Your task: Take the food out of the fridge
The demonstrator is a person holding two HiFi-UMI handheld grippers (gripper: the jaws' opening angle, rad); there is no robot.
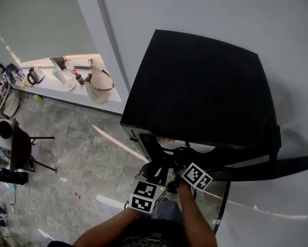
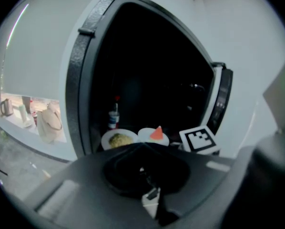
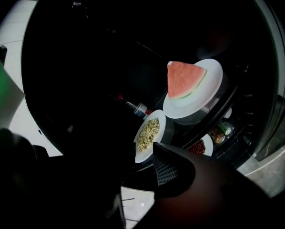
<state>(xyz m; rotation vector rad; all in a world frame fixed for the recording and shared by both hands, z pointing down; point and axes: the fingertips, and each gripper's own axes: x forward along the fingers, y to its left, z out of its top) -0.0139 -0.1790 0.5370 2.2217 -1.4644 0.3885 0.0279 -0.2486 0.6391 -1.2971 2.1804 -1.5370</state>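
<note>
The black fridge point(image 1: 200, 86) stands open. On its glass shelf sit a white plate with a red watermelon wedge point(image 3: 185, 79) and a white plate of yellowish food point(image 3: 148, 133); both also show in the left gripper view, the wedge point(image 2: 157, 133) to the right of the yellowish food point(image 2: 117, 139). My right gripper point(image 3: 133, 175) is open just in front of the shelf, its ribbed pad point(image 3: 168, 168) below the yellowish plate and nothing between its jaws. My left gripper point(image 2: 142, 146) hangs further back outside the fridge, jaws together and empty.
A small bottle point(image 3: 135, 108) stands behind the plates. A plate of red food point(image 3: 199, 148) and cans point(image 3: 221, 130) sit lower down. The fridge door point(image 1: 277, 166) swings out to the right. A handbag point(image 1: 98, 84) and kettle point(image 1: 34, 76) rest on the window ledge; a chair point(image 1: 20, 148) stands at left.
</note>
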